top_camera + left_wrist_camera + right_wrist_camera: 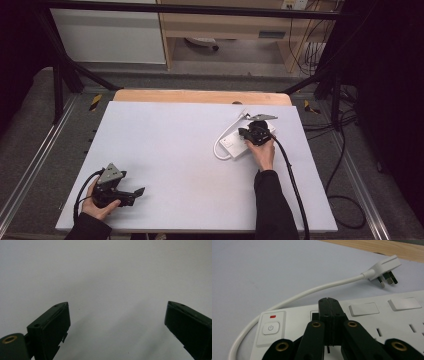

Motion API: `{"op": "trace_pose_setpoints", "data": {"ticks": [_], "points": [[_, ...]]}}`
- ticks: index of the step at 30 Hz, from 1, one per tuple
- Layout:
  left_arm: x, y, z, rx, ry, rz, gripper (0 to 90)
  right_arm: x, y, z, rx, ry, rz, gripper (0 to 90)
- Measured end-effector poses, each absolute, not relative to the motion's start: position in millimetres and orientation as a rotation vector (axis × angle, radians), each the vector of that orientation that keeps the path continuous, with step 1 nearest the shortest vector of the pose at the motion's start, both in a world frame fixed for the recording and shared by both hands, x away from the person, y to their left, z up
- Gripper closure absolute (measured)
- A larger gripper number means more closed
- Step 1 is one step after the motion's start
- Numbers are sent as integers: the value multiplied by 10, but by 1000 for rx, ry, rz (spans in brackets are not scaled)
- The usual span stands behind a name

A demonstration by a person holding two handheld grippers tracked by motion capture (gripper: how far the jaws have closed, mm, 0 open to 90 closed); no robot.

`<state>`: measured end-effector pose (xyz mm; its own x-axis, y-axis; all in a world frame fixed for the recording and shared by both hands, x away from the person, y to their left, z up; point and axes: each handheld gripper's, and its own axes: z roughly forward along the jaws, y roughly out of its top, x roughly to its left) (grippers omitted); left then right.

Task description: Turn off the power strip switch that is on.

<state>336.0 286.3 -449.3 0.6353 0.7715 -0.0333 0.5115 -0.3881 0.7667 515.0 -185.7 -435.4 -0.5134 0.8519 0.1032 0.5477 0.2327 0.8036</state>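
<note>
In the right gripper view I see my right gripper (329, 305) with its fingers pressed together, holding nothing, their tips on the white plastic power strip (402, 315) just right of its power button (270, 328). The strip lies at the centre right of the high view on the white table (170, 150), its white cable (294, 297) curving to the white plug (385, 267). My left gripper (131, 193), at the lower left of the high view, has its fingers wide apart over bare table.

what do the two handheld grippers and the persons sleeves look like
Both are black. The left gripper carries a grey three-cornered plate on top and trails a black cable; its flat, wedge-shaped pads show small screw holes. The right gripper has brass-coloured rivets on black linkage arms, a grey plate and a long black cable. The person wears dark long sleeves.
</note>
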Motion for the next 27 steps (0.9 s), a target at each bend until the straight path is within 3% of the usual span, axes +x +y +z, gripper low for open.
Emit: {"op": "trace_pose_setpoints", "data": {"ticks": [27], "points": [[3360, 2859, -4491, 2076, 998, 427, 59, 5169, -1850, -4381, 1269, 2136, 1141, 900]]}}
